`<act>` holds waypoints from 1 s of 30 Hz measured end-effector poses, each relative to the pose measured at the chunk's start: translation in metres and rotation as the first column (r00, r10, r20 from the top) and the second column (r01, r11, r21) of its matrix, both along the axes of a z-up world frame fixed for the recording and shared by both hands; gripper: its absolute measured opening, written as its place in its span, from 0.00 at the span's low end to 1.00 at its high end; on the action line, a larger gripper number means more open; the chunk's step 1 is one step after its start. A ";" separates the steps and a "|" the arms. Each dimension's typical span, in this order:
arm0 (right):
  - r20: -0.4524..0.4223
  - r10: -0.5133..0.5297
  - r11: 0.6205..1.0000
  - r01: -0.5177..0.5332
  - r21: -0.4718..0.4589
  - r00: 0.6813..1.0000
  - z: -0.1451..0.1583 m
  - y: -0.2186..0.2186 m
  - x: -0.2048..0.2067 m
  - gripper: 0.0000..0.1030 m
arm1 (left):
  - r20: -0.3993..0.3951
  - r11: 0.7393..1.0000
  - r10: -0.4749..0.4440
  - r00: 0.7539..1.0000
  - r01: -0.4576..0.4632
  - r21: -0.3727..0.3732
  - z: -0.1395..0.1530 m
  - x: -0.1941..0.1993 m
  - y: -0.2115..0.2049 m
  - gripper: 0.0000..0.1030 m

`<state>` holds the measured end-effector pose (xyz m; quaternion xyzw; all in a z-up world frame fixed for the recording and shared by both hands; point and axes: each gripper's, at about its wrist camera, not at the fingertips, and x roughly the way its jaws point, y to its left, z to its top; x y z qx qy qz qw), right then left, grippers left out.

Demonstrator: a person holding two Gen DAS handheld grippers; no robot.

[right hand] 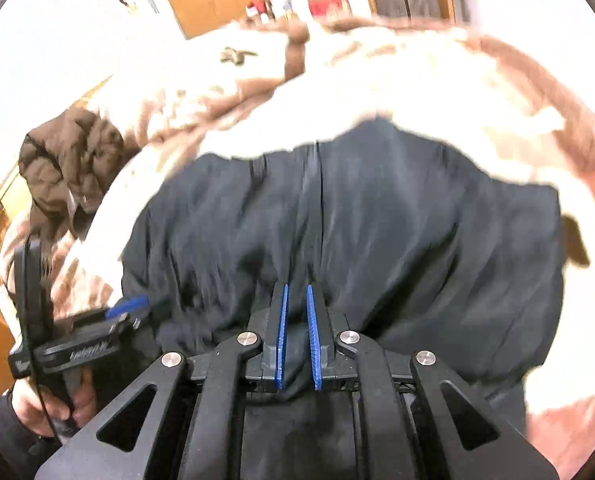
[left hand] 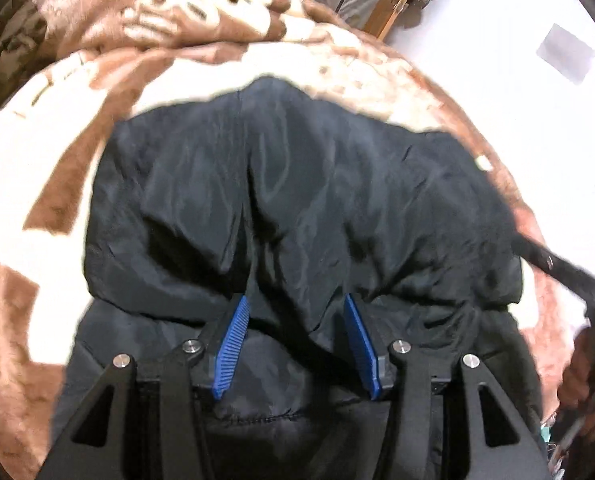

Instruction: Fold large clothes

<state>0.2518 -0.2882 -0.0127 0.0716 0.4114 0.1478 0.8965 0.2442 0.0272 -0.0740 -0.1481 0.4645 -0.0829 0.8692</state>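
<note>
Jacket (left hand: 297, 208) — a large black one with a smooth, faintly shiny shell and what looks like light padding — lies bunched on a bed covered by a brown-and-cream blanket (left hand: 49, 152). It fills the centre of both wrist views, its far edge toward 12 o'clock and a stitched hem at 6 o'clock, under the left gripper (left hand: 295, 346).

That left gripper is spread wide, its blue pads on either side of a raised ridge of fabric and not pinching it. The right gripper (right hand: 297, 336) has its pads drawn close together with a fold of dark cloth between them; by the look of it, it grasps the jacket, though a narrow gap shows higher up.

My judgement is that the fabric is soft, floppy and rather slippery, bulky more than heavy; a thin pinch on the shell alone would likely slide out. Better holds are doubled or stitched places — the hem, or the zipper line (right hand: 315, 200) running toward 12 o'clock in the right view. A brown coat (right hand: 69, 160) sits at 9 o'clock, well apart.
</note>
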 end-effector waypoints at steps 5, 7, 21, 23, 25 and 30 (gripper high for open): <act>0.020 -0.088 0.995 0.089 -0.041 0.996 0.000 -0.010 0.039 0.09 | 0.146 0.999 0.046 0.988 -0.047 0.007 0.045 0.032 0.011 0.51; -0.013 -0.138 0.989 0.137 -0.058 0.990 -0.015 -0.022 0.050 0.09 | 0.148 0.995 0.084 0.985 -0.091 0.040 0.041 0.062 0.018 0.51; -0.098 -0.215 0.976 0.210 -0.063 0.972 -0.067 -0.056 0.046 0.06 | 0.048 0.988 0.138 0.989 -0.141 0.058 -0.034 0.071 0.038 0.53; -0.076 -0.235 0.969 0.228 -0.092 0.969 -0.049 -0.051 0.045 0.10 | 0.042 0.988 0.139 0.989 -0.142 0.063 -0.021 0.067 0.039 0.52; -0.019 -0.216 0.975 0.215 -0.051 0.976 -0.024 -0.048 0.034 0.10 | 0.076 0.990 0.134 0.988 -0.138 0.042 -0.003 0.060 0.039 0.52; 0.041 -0.052 0.999 0.052 -0.006 0.998 -0.002 -0.007 0.014 0.10 | 0.175 0.998 0.049 0.983 -0.054 0.026 0.025 0.041 0.010 0.52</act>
